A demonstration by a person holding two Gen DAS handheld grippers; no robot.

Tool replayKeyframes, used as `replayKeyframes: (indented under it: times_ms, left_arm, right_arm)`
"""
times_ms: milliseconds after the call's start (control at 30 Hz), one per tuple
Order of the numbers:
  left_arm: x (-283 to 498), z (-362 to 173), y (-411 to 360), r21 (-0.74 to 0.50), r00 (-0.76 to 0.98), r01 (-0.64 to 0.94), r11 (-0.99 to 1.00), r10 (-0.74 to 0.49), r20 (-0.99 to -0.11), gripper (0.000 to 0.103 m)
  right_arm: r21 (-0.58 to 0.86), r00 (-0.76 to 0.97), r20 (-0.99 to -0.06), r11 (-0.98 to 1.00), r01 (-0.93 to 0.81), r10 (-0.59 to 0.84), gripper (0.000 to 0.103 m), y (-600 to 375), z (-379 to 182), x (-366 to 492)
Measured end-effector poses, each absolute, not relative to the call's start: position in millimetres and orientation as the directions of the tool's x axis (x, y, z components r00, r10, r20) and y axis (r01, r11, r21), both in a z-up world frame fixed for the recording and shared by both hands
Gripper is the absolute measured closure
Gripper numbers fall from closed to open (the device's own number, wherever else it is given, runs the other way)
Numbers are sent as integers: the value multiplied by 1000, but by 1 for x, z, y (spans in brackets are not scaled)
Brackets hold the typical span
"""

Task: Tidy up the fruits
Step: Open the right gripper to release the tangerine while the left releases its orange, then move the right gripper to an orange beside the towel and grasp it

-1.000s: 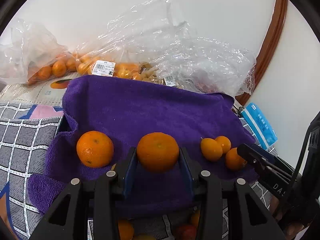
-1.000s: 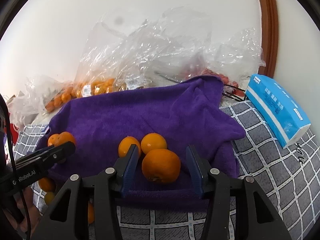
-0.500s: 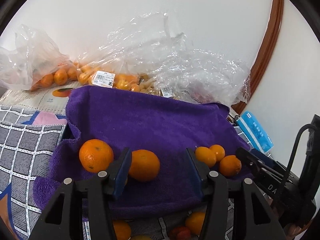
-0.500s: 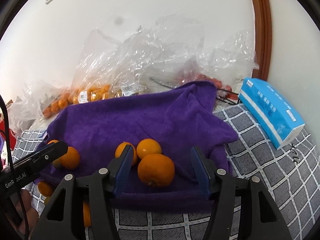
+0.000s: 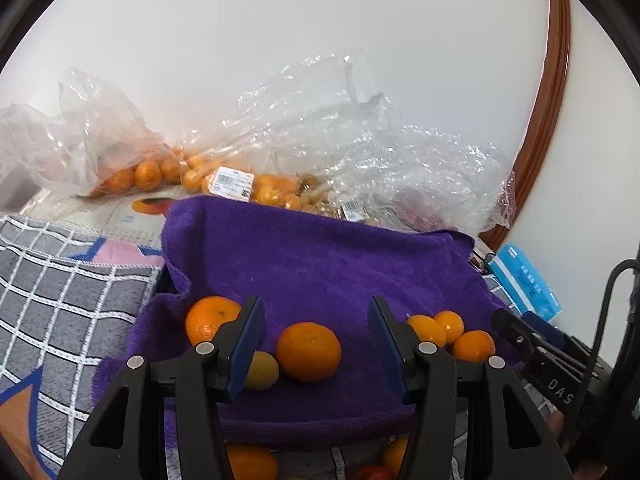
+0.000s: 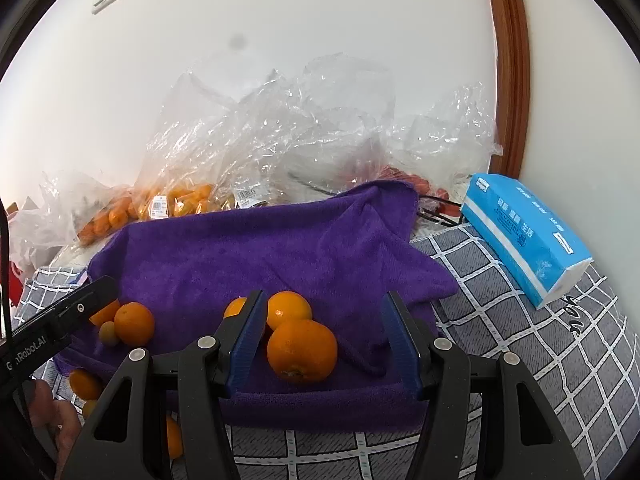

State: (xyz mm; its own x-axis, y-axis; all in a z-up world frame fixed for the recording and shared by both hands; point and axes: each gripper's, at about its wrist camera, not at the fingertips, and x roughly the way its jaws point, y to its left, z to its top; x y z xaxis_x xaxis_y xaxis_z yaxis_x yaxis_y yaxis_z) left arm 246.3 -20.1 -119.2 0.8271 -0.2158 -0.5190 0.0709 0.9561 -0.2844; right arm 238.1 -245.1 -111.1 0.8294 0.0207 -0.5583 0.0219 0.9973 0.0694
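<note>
A purple towel (image 5: pixel 312 264) lies over a box; it also shows in the right wrist view (image 6: pixel 240 256). On it, in the left wrist view, rest an orange (image 5: pixel 308 351), a second orange (image 5: pixel 208 318) at the left, a small yellowish fruit (image 5: pixel 262 370) and three small oranges (image 5: pixel 452 334) at the right. My left gripper (image 5: pixel 316 340) is open and empty, with the orange lying free between its jaws. My right gripper (image 6: pixel 324 340) is open and empty around an orange (image 6: pixel 302 350), with two more oranges (image 6: pixel 288 310) just behind it.
Clear plastic bags of oranges (image 5: pixel 200 172) and crumpled plastic (image 6: pixel 300 132) lie behind the towel by the wall. A blue tissue pack (image 6: pixel 524 232) lies at the right on the grey checked cloth (image 6: pixel 540 360). Loose fruit (image 5: pixel 248 462) lies below the towel's front edge.
My left gripper opened and let the orange go onto the towel, then drew back. My right gripper opened wider and drew back from its orange.
</note>
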Motion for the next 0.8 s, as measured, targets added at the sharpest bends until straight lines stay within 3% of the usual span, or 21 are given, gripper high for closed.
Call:
replayKeyframes:
  times_ms: [467, 800]
  left_arm:
    - [246, -100, 8, -392, 828, 22, 920, -237, -509, 52]
    - [214, -67, 12, -323, 826, 78, 943, -243, -509, 51]
  right_arm:
    - [88, 826, -563, 995, 47, 11, 42, -242, -81, 215]
    - [114, 789, -608, 993, -23, 88, 42, -220, -83, 181]
